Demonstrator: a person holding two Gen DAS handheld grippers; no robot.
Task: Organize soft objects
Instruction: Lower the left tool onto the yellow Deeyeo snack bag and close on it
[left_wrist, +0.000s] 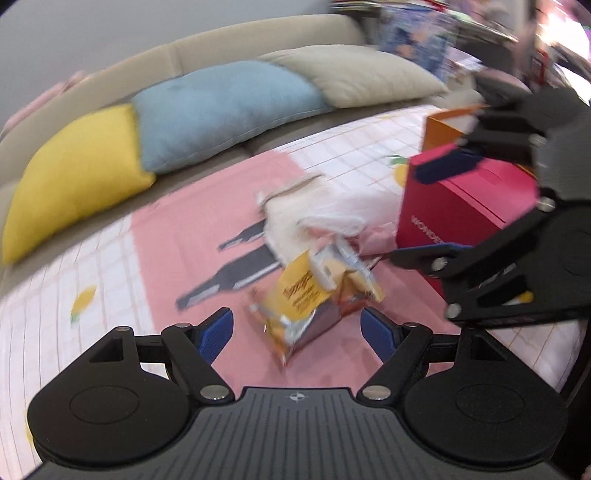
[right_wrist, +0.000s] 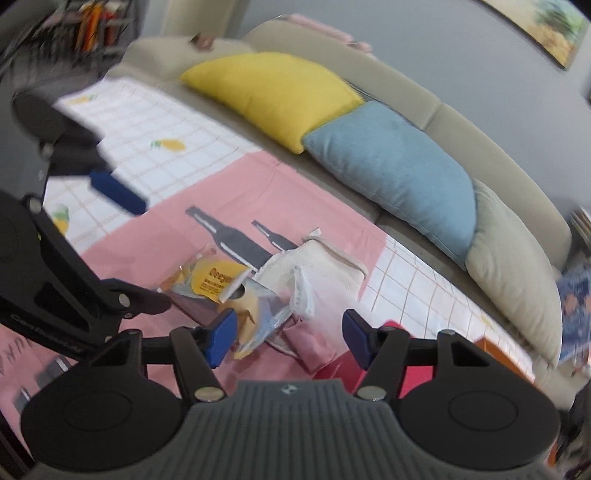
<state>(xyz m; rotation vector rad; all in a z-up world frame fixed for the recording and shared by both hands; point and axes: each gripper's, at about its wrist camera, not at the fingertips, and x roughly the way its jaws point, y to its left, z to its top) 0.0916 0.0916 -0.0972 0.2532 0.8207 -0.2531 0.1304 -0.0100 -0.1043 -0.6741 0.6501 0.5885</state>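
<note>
Step in hand, as I'm reading it: both grippers are closing in on the pile of soft stuff on the sofa seat, nothing picked up yet.

Left gripper (left_wrist: 297, 332): fingers (left_wrist: 218, 330) are standing apart, holding nothing. The snack bag (left_wrist: 295, 314) is lying on the pink blanket (left_wrist: 192, 221) just ahead of the tips and between them, w/ its near corner poking toward the gap. No contact visible.

Right gripper (right_wrist: 286, 338): fingers (right_wrist: 220, 338) are also spread, pads bare. Same snack bag (right_wrist: 218, 284) is sitting just beyond its left finger, slightly left of the gap. A clear plastic bag (right_wrist: 301, 291) and a cream cloth bag (right_wrist: 325, 258) are lying straight ahead of the gap, a bit further out. In the left view this gripper (left_wrist: 424, 210) is hanging in front of a red box (left_wrist: 461, 206), which is standing right of the pile.

Yellow pillow (left_wrist: 74, 177), blue pillow (left_wrist: 221, 110) and beige pillow (left_wrist: 354, 74) are leaning on the sofa back (left_wrist: 221, 40), well beyond all fingertips.

Next move, prob.: one gripper is needing to drop onto a single item, likely the snack bag since it's nearest, get an edge between the pads, then squeeze. The foil looks crinkly and slippery, so a firm bite on a corner or seam. The two grippers are crowding each other, so they'd better pick separate targets. Frames are blurred; fine detail is unclear.
</note>
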